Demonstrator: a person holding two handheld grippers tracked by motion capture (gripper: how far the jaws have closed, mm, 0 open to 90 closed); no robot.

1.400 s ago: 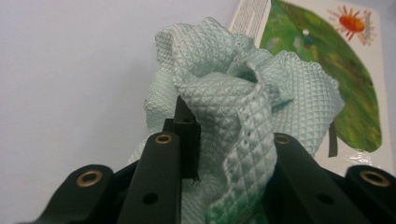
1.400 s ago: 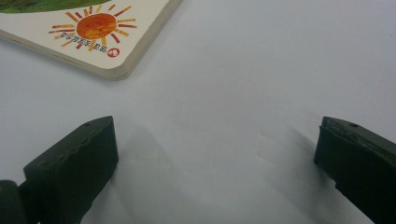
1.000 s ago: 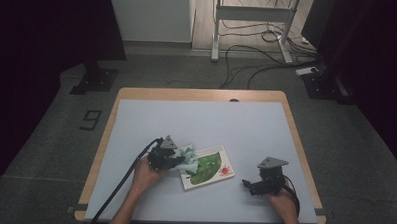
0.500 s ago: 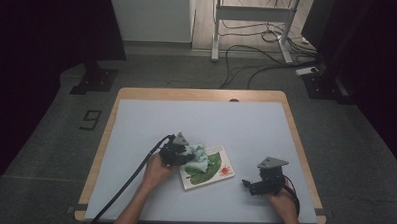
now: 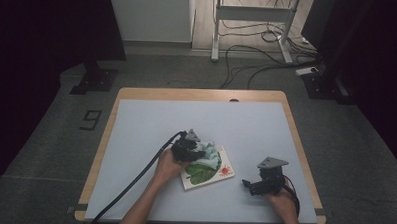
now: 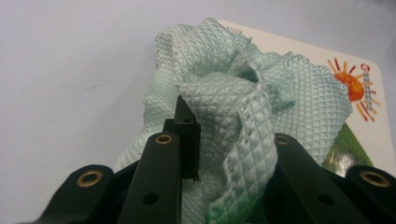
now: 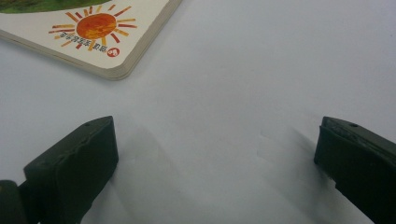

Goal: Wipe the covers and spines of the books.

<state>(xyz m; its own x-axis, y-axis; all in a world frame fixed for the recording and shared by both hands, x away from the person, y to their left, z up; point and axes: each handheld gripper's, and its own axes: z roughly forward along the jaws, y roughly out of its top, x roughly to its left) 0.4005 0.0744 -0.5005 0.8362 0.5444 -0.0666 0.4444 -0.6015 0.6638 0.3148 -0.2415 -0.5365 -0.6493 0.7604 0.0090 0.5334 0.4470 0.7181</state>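
Jaws of left gripper (image 6: 224,140) pinch bunched, pale-green waffle-textured cloth (image 6: 261,88).

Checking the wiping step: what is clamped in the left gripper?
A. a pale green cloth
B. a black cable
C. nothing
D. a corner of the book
A: in the left gripper view the left gripper has its jaws shut on a bunched pale green cloth, which lies over the book.

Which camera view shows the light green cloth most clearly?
The left gripper view: the cloth is close, its quilted weave sharp, bunched in the left gripper. The high view shows a small pale bundle on the book.
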